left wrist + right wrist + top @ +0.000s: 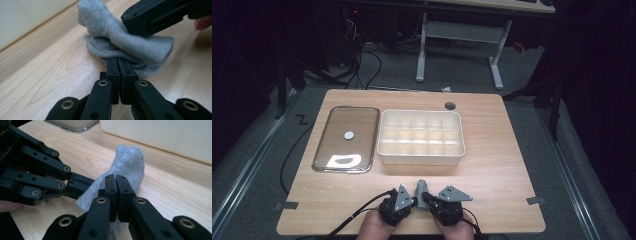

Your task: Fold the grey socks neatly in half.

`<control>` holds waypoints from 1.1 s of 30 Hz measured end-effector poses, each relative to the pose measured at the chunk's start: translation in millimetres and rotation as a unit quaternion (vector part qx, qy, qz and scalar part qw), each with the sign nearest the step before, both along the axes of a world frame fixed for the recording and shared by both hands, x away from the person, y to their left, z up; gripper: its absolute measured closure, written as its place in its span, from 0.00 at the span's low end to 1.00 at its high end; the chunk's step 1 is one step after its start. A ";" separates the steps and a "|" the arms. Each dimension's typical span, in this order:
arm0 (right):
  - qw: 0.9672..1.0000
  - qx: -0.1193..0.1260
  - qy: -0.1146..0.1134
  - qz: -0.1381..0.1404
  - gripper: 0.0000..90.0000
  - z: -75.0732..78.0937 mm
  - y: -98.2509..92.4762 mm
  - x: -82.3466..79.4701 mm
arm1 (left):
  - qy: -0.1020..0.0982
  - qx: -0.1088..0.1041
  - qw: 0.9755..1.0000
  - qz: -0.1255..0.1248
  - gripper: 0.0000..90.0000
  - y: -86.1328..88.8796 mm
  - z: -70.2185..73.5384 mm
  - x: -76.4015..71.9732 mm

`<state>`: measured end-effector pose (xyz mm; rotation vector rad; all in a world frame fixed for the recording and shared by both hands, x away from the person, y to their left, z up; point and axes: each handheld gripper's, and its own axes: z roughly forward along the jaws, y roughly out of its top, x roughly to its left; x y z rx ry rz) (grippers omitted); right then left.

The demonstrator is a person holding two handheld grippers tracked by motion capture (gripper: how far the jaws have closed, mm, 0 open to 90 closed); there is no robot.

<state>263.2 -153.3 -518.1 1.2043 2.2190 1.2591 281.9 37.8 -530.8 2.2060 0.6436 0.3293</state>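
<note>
My left tool (119,62) and right tool (116,178) both pinch the grey sock (421,189) at the surface's (492,170) near edge.

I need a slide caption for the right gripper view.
Both grippers pinch one grey sock above the wooden table.

— Can you read any lettering, label or number on your worktop (492,165)?
— No. Nothing legible there, nor on the divided box (421,137), the lid (346,138) or the grey cloth (125,42).
— And on your tongs?
— Plain black links with brass rivets, no markings.
</note>
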 end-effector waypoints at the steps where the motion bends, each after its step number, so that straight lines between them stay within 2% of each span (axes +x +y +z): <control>1: 1.000 0.000 0.000 0.000 0.99 0.0 0.0 0.0 | 0.000 0.000 1.000 0.000 0.98 0.0 0.0 0.0; 6: 1.000 -0.014 0.010 0.004 1.00 -6.4 5.8 0.5 | 0.002 0.004 1.000 -0.002 0.96 3.1 -0.6 -0.6; 9: 1.000 -0.016 0.013 0.007 1.00 -7.7 5.8 1.8 | 0.001 -0.010 1.000 0.008 0.95 12.5 3.9 2.3; 12: 1.000 -0.015 0.012 0.007 1.00 -8.4 6.0 1.8 | -0.006 -0.035 0.999 0.018 0.95 19.6 13.5 6.0; 13: 1.000 -0.015 0.012 0.007 1.00 -8.4 6.0 1.8 | -0.006 -0.035 0.999 0.018 0.96 19.6 13.5 6.0; 14: 1.000 -0.015 0.011 0.008 1.00 -8.6 6.0 1.7 | -0.012 -0.052 0.998 0.020 0.97 21.6 21.6 8.8; 15: 1.000 -0.015 0.011 0.009 1.00 -8.7 6.0 1.6 | -0.012 -0.052 0.998 0.020 0.98 21.6 21.6 8.8; 16: 1.000 -0.015 0.011 0.009 1.00 -8.8 6.1 1.5 | -0.013 -0.078 0.997 0.020 0.99 20.4 31.1 11.1; 17: 1.000 -0.015 0.011 0.009 1.00 -8.8 6.1 1.5 | -0.013 -0.078 0.997 0.020 0.99 20.4 31.1 11.1; 18: 1.000 -0.016 0.009 0.011 1.00 -9.2 6.0 1.8 | -0.017 -0.085 0.996 0.013 0.99 14.3 38.9 13.0; 20: 1.000 -0.015 0.009 0.011 1.00 -9.2 6.0 1.7 | -0.021 -0.085 0.996 0.008 0.99 9.3 42.7 14.2; 23: 1.000 -0.015 0.010 0.011 1.00 -9.4 5.7 1.3 | -0.019 -0.097 0.995 -0.004 0.99 -7.4 51.1 19.3; 25: 1.000 -0.014 0.008 0.011 1.00 -9.7 5.8 1.2 | -0.015 -0.095 0.995 -0.007 0.99 -15.5 49.8 22.9; 26: 1.000 -0.014 0.008 0.011 1.00 -9.8 5.9 1.0 | -0.003 -0.090 0.996 -0.006 0.99 -20.7 44.1 26.9; 27: 1.000 -0.014 0.008 0.011 1.00 -9.8 5.9 1.0 | -0.003 -0.090 0.996 -0.006 0.99 -20.7 44.1 26.9; 31: 1.000 -0.014 0.002 0.014 1.00 -10.5 5.4 0.5 | 0.017 -0.083 0.996 0.016 0.99 -16.7 26.1 36.6; 33: 1.000 -0.013 0.003 0.014 1.00 -10.6 5.5 0.3 | 0.019 -0.081 0.996 0.019 1.00 -15.7 23.5 37.2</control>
